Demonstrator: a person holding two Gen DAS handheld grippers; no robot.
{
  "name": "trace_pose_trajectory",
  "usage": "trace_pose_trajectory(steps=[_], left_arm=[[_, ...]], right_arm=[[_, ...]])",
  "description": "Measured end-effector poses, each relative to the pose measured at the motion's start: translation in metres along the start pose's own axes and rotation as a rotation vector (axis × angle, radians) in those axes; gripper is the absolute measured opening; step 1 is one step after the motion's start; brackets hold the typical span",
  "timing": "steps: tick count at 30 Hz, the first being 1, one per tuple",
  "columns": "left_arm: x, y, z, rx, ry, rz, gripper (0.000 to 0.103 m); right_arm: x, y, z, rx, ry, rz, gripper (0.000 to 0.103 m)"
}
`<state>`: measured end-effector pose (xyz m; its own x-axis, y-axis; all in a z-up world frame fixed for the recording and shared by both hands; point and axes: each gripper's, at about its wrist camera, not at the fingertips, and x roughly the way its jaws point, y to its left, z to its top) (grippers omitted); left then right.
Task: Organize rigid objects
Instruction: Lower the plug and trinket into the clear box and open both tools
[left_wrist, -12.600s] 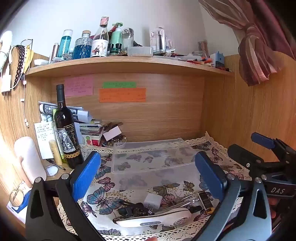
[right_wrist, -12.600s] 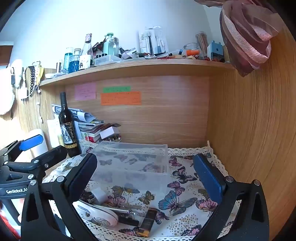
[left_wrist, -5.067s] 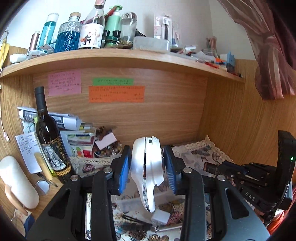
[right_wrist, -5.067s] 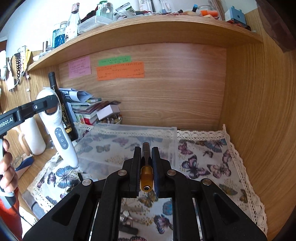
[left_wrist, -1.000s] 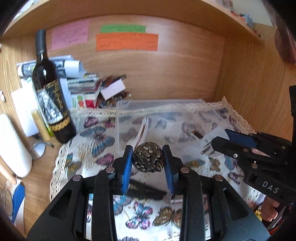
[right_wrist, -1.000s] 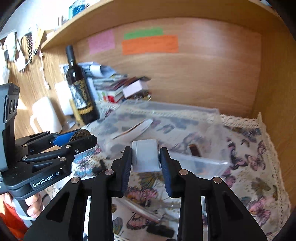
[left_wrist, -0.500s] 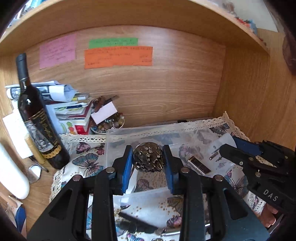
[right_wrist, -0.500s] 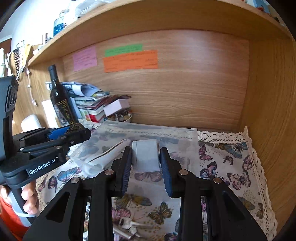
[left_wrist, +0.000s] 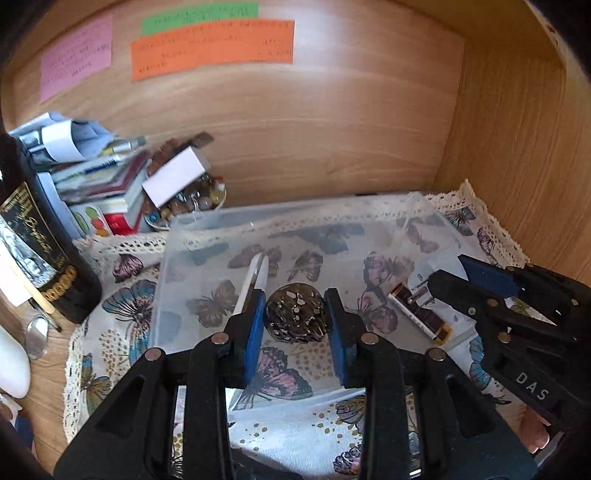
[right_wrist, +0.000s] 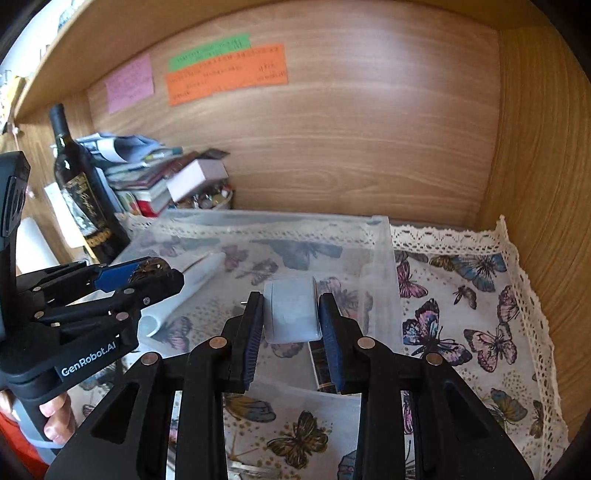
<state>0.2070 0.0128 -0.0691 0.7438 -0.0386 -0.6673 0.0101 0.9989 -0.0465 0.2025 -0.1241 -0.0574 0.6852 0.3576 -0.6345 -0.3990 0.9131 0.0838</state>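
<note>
While my left gripper (left_wrist: 295, 321) pinches a dark, gold-speckled rounded object (left_wrist: 297, 314) between its blue pads, I have it hanging over the clear plastic bin (left_wrist: 192, 225), above the bin's near half. My right gripper (right_wrist: 291, 314) is clamped on a white plug adapter (right_wrist: 291, 310), a smooth pale block with rounded corners; from the left camera its metal prongs point into the bin's right side.

Inside the bin, a long white wand-shaped device (left_wrist: 255, 280) lies slanted on the left part of the floor, and a brown-and-gold tube (left_wrist: 419, 314) lies near the right wall, just under the adapter.

The bin sits on a butterfly-print cloth with a lace border (right_wrist: 480, 295) spread over the wooden desk (left_wrist: 40, 391). Left of the bin stands a dark wine bottle (right_wrist: 79, 195), upright. Behind the bin's left rear corner is a pile of books and papers (right_wrist: 147, 177) with a small bowl of beads (left_wrist: 192, 203) beside it. Behind the bin rises a wood back panel carrying pink, green and orange notes (right_wrist: 225, 74), under a shelf; a wood side wall closes the alcove to the bin's right.

Right of the bin, bare cloth runs up to that side wall. The bin's near rim is low and its top is open. The two grippers sit close together over the bin, not touching.
</note>
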Motion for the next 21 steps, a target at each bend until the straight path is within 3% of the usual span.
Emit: trace_pose_trajectory(steps=[14, 17, 21], left_arm=[[0.012, 0.005, -0.001, -0.023, 0.031, -0.01, 0.032], [0.007, 0.006, 0.001, -0.027, 0.023, -0.014, 0.036], [-0.009, 0.007, 0.002, -0.026, -0.015, -0.012, 0.047]], right_arm=[[0.013, 0.009, -0.001, -0.04, 0.023, -0.042, 0.029], [0.008, 0.009, 0.001, -0.04, 0.014, -0.042, 0.03], [-0.006, 0.01, 0.004, -0.038, -0.017, -0.045, 0.039]])
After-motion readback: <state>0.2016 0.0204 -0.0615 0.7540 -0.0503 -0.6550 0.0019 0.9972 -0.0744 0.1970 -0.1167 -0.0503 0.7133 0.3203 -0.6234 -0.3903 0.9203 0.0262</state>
